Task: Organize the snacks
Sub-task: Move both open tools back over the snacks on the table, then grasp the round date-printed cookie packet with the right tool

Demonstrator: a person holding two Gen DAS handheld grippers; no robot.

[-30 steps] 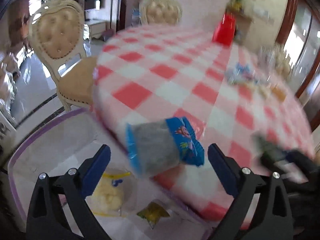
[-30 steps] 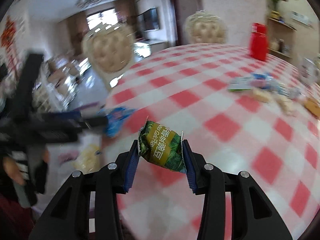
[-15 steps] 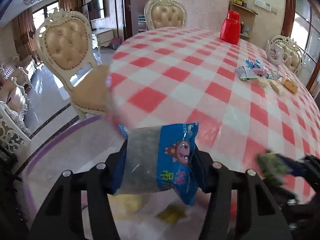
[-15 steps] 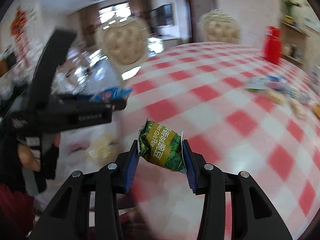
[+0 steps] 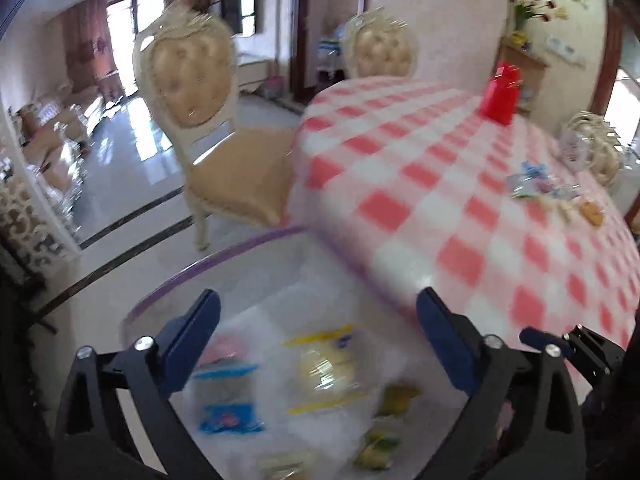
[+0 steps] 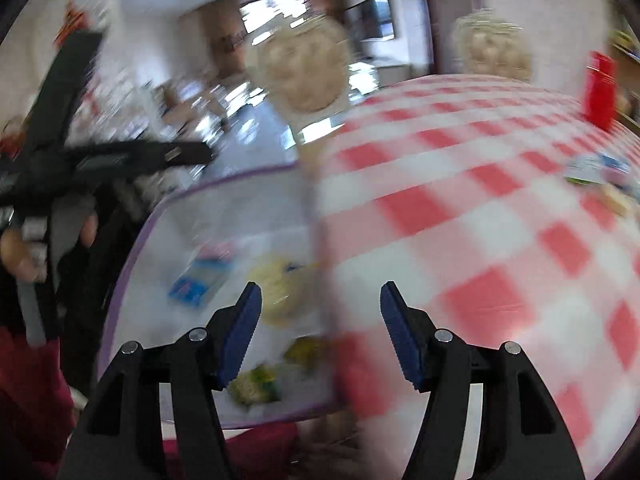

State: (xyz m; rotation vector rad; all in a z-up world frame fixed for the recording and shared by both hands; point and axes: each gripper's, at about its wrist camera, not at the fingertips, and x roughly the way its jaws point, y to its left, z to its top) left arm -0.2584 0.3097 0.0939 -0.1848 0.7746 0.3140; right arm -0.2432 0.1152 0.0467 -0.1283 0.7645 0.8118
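A clear bin with a purple rim (image 5: 224,252) sits below the table edge; it also shows in the right wrist view (image 6: 132,256). Inside lie a blue-and-grey snack pack (image 5: 228,400), a yellow-trimmed pack (image 5: 324,368), and green-yellow packs (image 5: 376,448). The blue pack (image 6: 196,280) and a green pack (image 6: 256,384) show in the right wrist view. My left gripper (image 5: 316,336) is open and empty above the bin. My right gripper (image 6: 320,328) is open and empty over the bin's edge. Several loose snacks (image 5: 552,196) lie on the checked table (image 5: 440,184).
A red jug (image 5: 500,92) stands at the table's far side. Two cream padded chairs (image 5: 200,100) stand at the table's left and far edge. A white teapot (image 5: 576,148) is at the right. The floor lies left of the bin.
Both grippers have opened. The blue-and-grey pack left my left gripper and the green pack left my right gripper; both now lie in the bin.
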